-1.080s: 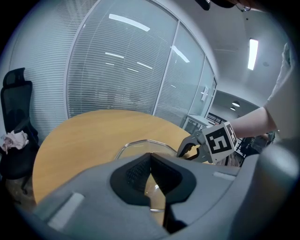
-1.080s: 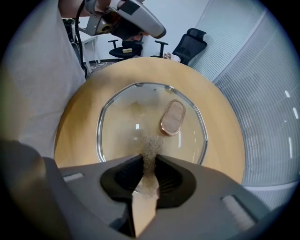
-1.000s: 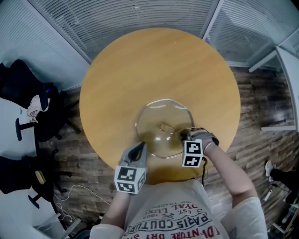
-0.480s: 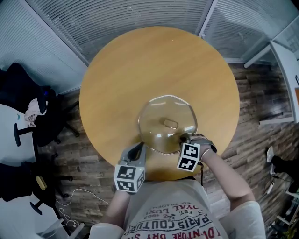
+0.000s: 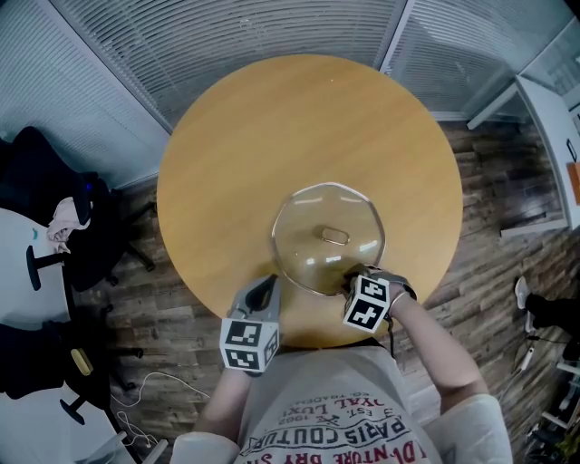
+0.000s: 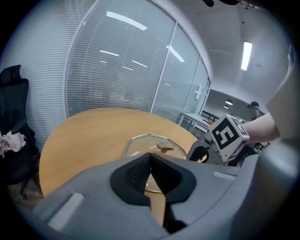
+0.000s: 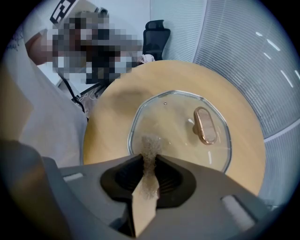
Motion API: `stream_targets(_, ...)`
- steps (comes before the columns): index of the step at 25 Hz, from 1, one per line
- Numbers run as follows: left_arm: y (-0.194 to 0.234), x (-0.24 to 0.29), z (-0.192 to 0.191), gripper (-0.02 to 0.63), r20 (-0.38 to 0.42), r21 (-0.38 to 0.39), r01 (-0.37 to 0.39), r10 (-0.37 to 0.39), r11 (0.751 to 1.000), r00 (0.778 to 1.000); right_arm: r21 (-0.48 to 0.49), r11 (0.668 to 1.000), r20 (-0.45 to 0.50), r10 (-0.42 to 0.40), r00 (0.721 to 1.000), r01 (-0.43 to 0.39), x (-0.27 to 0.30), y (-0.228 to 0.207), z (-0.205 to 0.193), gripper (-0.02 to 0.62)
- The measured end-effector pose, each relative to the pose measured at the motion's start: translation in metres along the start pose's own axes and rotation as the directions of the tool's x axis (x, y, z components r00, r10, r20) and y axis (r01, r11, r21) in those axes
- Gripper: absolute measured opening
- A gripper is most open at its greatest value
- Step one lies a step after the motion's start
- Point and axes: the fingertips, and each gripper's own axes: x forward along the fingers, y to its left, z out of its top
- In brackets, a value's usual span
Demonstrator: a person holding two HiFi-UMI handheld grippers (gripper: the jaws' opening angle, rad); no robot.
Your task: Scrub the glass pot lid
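Observation:
A glass pot lid (image 5: 308,237) with a bronze handle (image 5: 334,236) lies flat on the round wooden table (image 5: 272,136), toward my side. My right gripper (image 5: 353,274) is shut on a grey-brown scouring pad (image 7: 150,146), whose tip rests on the lid (image 7: 173,117) at its near rim, apart from the handle (image 7: 204,125). My left gripper (image 5: 269,284) is shut with nothing in it, just off the lid's near-left edge. In the left gripper view the lid (image 6: 140,142) lies beyond the closed left gripper (image 6: 150,158), with the right gripper's marker cube (image 6: 228,136) to its right.
Black office chairs (image 5: 41,195) stand on the wood floor left of the table. Glass walls with blinds (image 5: 227,27) run behind it. A white desk corner (image 5: 544,118) shows at the right. The table's far half (image 5: 299,109) is bare wood.
My right gripper has slid the pad a little nearer to me along the lid's near-right rim. The left gripper has barely moved.

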Motion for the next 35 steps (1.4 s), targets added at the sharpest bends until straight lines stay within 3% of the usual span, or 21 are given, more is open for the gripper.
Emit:
stream_targets(9,0.001,-0.018,0.001,0.008,0.021,-0.033,-0.075,0.076,0.997,0.997,-0.038,0.999,0.082,-0.021,0.996,0.024,-0.028,-0.014,0.02,0.075)
stream_targets(16,-0.01,-0.029,0.002,0.008,0.032,-0.058,-0.145,0.147,0.988,0.989,0.008,1.0,0.178,-0.007,0.984,0.006,-0.054,-0.035,0.028,0.075)
stream_targets(25,-0.001,-0.04,-0.002,0.008,0.039,-0.059,-0.197,0.2,0.979,0.979,0.054,0.995,0.242,-0.098,0.965,0.087,-0.073,-0.089,0.051,0.075)
stream_targets(28,0.012,-0.041,-0.002,0.006,0.028,-0.047,-0.187,0.189,0.981,0.982,0.093,0.987,0.234,-0.147,0.961,0.128,-0.078,-0.106,0.063,0.075)
stream_targets(35,0.041,-0.037,0.013,0.006,0.019,-0.014,-0.123,0.123,0.992,0.992,0.226,0.96,0.092,-0.187,0.978,0.162,-0.046,-0.152,0.07,0.075)
